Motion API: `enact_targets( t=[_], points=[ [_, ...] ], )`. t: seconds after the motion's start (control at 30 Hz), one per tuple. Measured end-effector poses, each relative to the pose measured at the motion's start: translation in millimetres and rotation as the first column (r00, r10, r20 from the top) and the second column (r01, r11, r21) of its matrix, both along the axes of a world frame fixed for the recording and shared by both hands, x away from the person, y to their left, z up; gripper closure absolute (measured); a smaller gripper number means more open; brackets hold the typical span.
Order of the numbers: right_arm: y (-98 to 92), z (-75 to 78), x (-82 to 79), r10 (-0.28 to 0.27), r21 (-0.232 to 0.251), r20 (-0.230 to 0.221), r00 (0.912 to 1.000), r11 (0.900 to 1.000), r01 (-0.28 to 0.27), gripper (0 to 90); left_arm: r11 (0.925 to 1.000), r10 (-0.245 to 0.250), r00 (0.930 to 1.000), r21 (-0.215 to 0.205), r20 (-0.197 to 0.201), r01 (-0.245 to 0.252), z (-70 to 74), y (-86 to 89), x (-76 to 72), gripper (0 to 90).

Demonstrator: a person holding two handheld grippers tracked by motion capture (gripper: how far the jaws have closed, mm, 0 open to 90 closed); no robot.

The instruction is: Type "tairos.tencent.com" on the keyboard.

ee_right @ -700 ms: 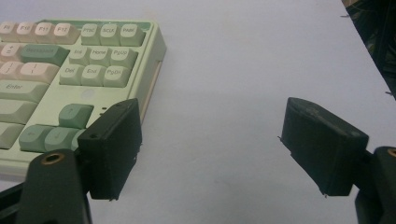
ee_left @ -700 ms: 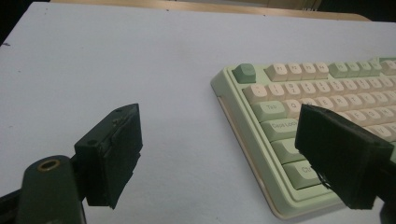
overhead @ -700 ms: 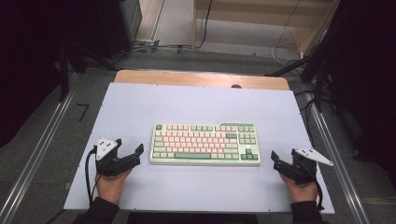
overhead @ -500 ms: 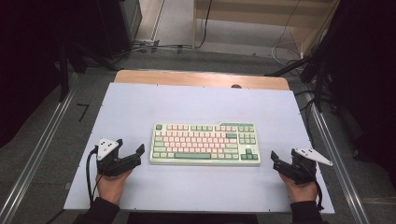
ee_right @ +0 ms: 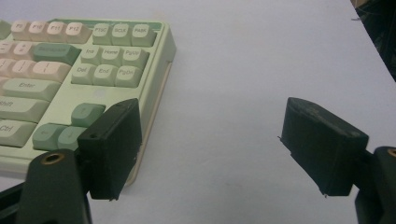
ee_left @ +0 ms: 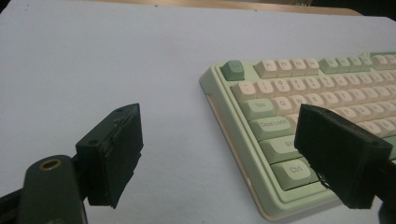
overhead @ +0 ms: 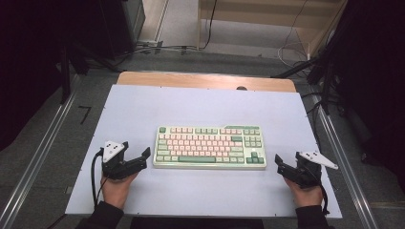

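Observation:
A mint-green keyboard [overhead: 210, 147] with pink and green keycaps lies flat in the middle of the white table top [overhead: 200, 107]. My left gripper [overhead: 136, 150] rests on the table just left of the keyboard's near left corner, open, with nothing between its jaws. In the left gripper view the keyboard [ee_left: 299, 116] lies behind the right jaw of my gripper [ee_left: 224, 158]. My right gripper [overhead: 288, 160] sits off the keyboard's near right corner, also open and empty. In the right gripper view the keyboard's arrow keys [ee_right: 70, 126] show past the left jaw of that gripper [ee_right: 217, 149].
A wooden strip [overhead: 205, 80] runs along the table's far edge, with a small dark spot [overhead: 241, 88] on it. Metal rails [overhead: 38, 162] flank the table on both sides. Cables [overhead: 162, 47] lie on the floor beyond.

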State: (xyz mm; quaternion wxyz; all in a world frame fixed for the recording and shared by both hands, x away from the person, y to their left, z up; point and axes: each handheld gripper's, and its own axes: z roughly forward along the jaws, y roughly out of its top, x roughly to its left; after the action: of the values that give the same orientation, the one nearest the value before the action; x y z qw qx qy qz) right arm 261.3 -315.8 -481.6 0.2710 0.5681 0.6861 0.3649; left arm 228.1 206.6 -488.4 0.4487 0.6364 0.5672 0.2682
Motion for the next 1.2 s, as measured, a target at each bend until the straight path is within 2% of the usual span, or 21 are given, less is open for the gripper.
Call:
enact_targets(
  t=[0.43,0.9,1.2],
  points=[
    [5.9,0.4,-0.6,0.023,-0.006,0.006,0.9997,1.000,-0.023,26.3,0.9991,-0.041,0.9991,-0.010,0.005,0.042,1.1,-5.6,2.5,22.2],
    [17.4,0.4,-1.2,0.055,-0.005,0.002,0.9985,0.998,-0.055,22.8,0.9977,-0.067,0.9977,-0.001,0.007,0.067,0.7,-15.2,9.3,22.0],
    [32.9,2.0,2.6,0.090,0.033,0.007,0.9959,0.995,-0.091,23.2,0.9946,-0.103,0.9947,0.011,0.006,0.103,0.9,-29.0,16.3,22.1]
  ],
)
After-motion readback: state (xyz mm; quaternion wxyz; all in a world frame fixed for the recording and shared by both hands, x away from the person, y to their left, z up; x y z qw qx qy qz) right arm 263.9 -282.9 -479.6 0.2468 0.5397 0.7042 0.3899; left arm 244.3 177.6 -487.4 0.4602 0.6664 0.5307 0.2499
